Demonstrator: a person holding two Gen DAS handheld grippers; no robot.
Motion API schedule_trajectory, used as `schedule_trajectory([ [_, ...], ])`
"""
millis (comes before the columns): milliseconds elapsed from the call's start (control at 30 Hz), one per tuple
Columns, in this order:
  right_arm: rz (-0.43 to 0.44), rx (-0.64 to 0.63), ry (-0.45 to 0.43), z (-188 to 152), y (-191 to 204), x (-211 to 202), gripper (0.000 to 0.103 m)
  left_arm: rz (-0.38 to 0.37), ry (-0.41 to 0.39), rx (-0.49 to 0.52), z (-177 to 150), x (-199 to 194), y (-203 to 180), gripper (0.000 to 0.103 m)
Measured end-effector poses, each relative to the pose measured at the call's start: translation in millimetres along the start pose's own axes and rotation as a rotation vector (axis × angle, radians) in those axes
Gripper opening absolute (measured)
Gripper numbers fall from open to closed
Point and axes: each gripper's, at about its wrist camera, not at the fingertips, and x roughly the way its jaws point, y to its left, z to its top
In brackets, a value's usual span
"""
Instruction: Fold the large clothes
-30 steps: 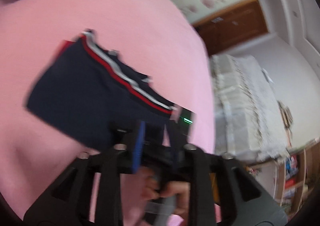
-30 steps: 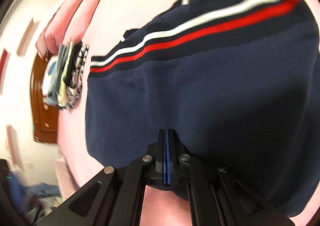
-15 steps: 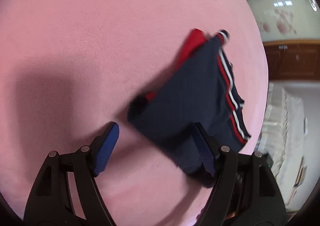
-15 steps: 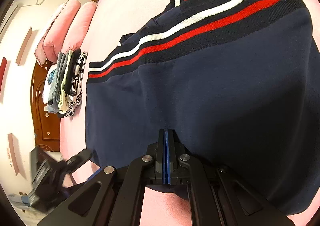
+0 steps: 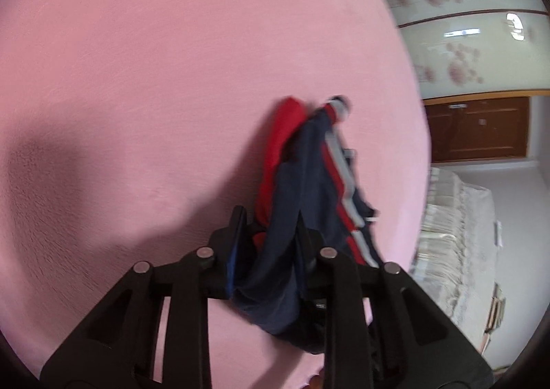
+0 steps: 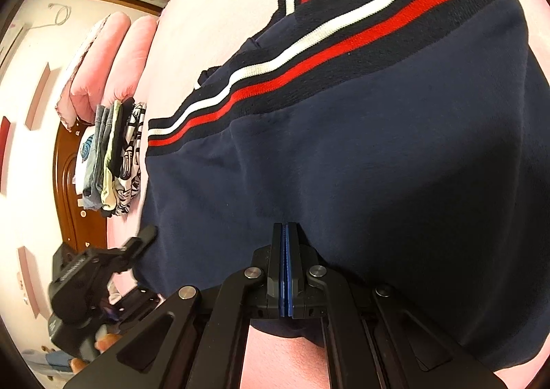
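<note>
A navy garment (image 6: 361, 155) with a red and white striped hem lies spread on the pink bed (image 5: 172, 79). Its red inner side (image 5: 285, 134) shows in the left wrist view. My left gripper (image 5: 270, 230) is at one corner of the garment, its jaws closing with a bunch of the navy cloth (image 5: 275, 268) pinched between them. The right wrist view shows that left gripper (image 6: 144, 241) at the garment's left edge. My right gripper (image 6: 285, 230) is shut, tips resting on the navy cloth near its front edge. No cloth shows between its pads.
A stack of folded clothes (image 6: 113, 155) stands on the bed beside pink pillows (image 6: 113, 55) and a wooden headboard (image 6: 68, 182). Past the bed's edge there is white-covered furniture (image 5: 457, 251) and a brown wooden door (image 5: 477, 127).
My left gripper dropped to the garment's corner, spread its jaws wide around the cloth, then closed on it, bunching it up. The right gripper stayed shut in place.
</note>
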Motion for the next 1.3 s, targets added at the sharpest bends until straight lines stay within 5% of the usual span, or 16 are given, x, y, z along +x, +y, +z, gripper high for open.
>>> schedule_trajectory([
  [133, 0.034, 0.013, 0.019, 3.2, -6.4, -2.5, 0.0, -0.154, -0.03, 0.143, -27.6, -34.5, -46.7, 0.015],
  [267, 0.093, 0.021, 0.048, 6.9, -17.7, -5.4, 0.0, -0.279, 0.075, 0.27, -66.0, -29.3, -92.2, 0.0],
  [433, 0.159, -0.004, 0.096, 10.4, -30.0, -8.7, 0.0, -0.196, 0.178, 0.421, -114.6, 1.4, -129.2, 0.0],
  [767, 0.187, -0.082, 0.149, 9.9, -50.5, -25.2, 0.0, -0.174, 0.199, 0.307, -124.8, 23.9, -100.6, 0.0],
  [1067, 0.138, -0.059, 0.109, 30.1, -47.8, -49.2, 0.0, -0.07, 0.176, 0.385, -102.3, -30.3, -114.9, 0.001],
  [1300, 0.19, -0.089, 0.054, 46.6, -26.3, -65.8, 0.0, 0.007, 0.1, 0.326, -65.0, -73.7, -73.9, 0.002],
])
